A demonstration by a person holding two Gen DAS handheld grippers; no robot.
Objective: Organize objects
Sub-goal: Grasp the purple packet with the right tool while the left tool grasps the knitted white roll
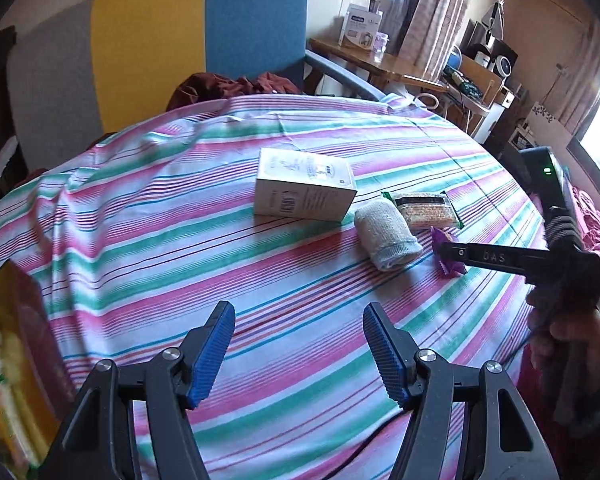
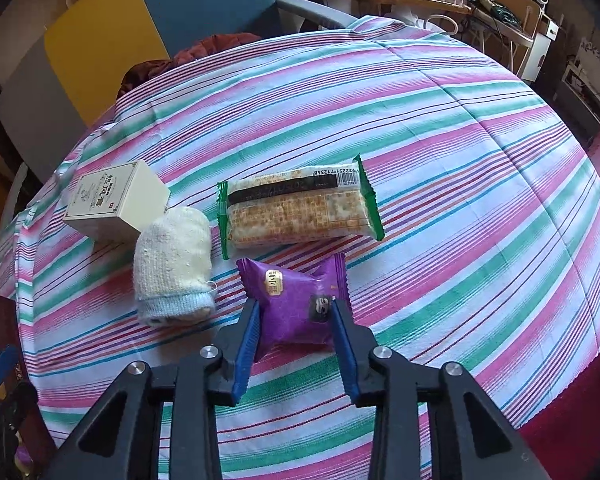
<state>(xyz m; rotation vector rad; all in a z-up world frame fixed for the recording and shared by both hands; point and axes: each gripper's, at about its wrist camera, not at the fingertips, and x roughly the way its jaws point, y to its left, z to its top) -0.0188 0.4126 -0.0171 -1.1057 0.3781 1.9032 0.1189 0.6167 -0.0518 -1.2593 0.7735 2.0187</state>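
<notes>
Right gripper (image 2: 294,308): clamped on purple packet (image 2: 296,304).
Left gripper (image 1: 299,320): spread, empty.
Sock roll (image 2: 174,264): 9 o'clock of packet.
Cracker pack (image 2: 296,210): 12 o'clock.

Blurred yellow packets (image 1: 8,412), perhaps snacks, cut off at left.

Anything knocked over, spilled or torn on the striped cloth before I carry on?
Nothing stands out. The white cardboard box, rolled cream sock and green-edged cracker packet lie intact on the striped tablecloth. The right gripper brackets the purple snack pouch; the left gripper is open and empty.
</notes>
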